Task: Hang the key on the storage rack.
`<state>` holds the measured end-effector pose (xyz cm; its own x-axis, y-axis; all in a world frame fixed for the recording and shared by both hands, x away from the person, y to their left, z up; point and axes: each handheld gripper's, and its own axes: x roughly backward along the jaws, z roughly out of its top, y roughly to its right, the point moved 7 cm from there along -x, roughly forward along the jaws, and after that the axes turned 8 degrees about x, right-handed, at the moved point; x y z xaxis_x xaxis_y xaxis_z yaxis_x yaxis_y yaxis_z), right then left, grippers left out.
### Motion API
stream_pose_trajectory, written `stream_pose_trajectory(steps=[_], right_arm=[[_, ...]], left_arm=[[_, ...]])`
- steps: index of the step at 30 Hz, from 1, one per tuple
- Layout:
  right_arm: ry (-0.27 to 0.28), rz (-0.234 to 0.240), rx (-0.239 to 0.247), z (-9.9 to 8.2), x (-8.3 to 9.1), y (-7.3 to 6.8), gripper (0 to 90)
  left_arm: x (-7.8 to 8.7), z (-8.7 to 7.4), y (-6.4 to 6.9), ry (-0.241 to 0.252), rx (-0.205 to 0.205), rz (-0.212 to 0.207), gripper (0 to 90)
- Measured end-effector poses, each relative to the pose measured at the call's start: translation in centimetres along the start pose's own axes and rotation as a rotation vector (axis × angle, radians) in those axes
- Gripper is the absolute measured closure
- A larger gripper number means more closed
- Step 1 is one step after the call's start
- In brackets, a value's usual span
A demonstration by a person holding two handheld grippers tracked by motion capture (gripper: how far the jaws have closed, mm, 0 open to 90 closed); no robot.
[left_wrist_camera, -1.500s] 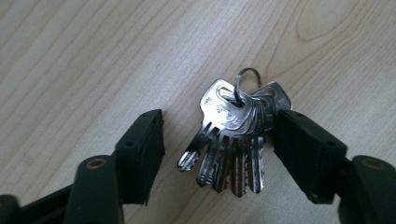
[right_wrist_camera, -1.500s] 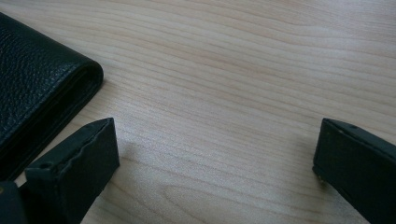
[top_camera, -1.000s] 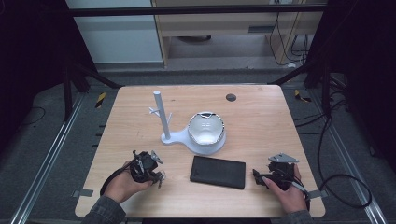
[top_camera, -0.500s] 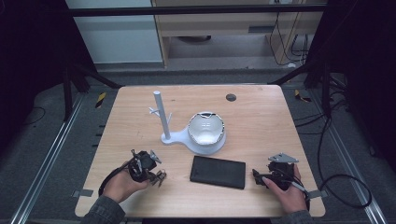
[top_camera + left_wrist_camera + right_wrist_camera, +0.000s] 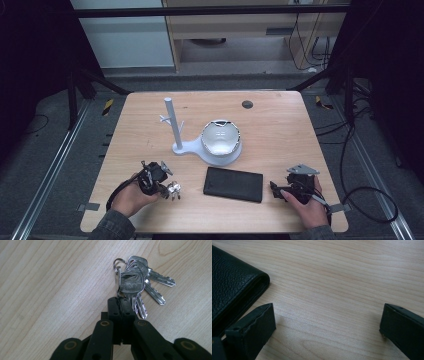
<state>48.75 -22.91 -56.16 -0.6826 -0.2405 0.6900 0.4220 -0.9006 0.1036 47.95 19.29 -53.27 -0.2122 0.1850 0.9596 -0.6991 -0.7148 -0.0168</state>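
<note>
Wooden table [image 5: 280,125], high view. Left gripper [image 5: 162,182] sits near the front-left edge, held in the person's left hand [image 5: 131,196]. Its jaws are pressed together on a bunch of silver keys [image 5: 140,285]; in the left gripper view the jaw tips pinch at the key heads by the ring, and the blades fan out over the wood to the right. In the high view the keys [image 5: 173,189] show just at the gripper tip, low over the table; whether they touch it, cannot tell.

Right gripper [image 5: 276,188] is near the front-right edge in the right hand [image 5: 307,202], grey plate on top. Jaws spread wide, nothing between them, bare wood in the gap per the right gripper view. One jaw is just beside the edge of a black leather wallet [image 5: 234,287]; contact unclear.

Wallet [image 5: 233,184] lies flat between the two grippers, near the front edge. Behind it, mid-table, a white stand [image 5: 172,125] with an upright post and small pegs, joined at the base to a white bowl-like dish [image 5: 221,140]. Small dark round spot [image 5: 247,104] in the tabletop farther back.
</note>
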Motion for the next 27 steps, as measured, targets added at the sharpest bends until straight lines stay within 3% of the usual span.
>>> stream_pose_trajectory(steps=[7,17,18,27], right_arm=[[-0.002,-0.001,0.003,0.0,0.0,0.0,0.4],[0.0,0.003,-0.001,0.1,0.0,-0.1,0.4],[-0.001,0.004,-0.001,0.1,0.0,-0.1,0.3],[-0.001,0.009,0.003,0.1,0.0,-0.1,0.4]], left_arm=[[0.7,0.0,-0.1,0.023,0.002,0.0,90.0],[4.8,0.8,-0.2,0.073,-0.013,-0.012,90.0],[5.8,1.1,-0.4,0.079,-0.019,-0.005,90.0],[9.5,3.0,-1.4,0.094,-0.028,0.03,90.0]])
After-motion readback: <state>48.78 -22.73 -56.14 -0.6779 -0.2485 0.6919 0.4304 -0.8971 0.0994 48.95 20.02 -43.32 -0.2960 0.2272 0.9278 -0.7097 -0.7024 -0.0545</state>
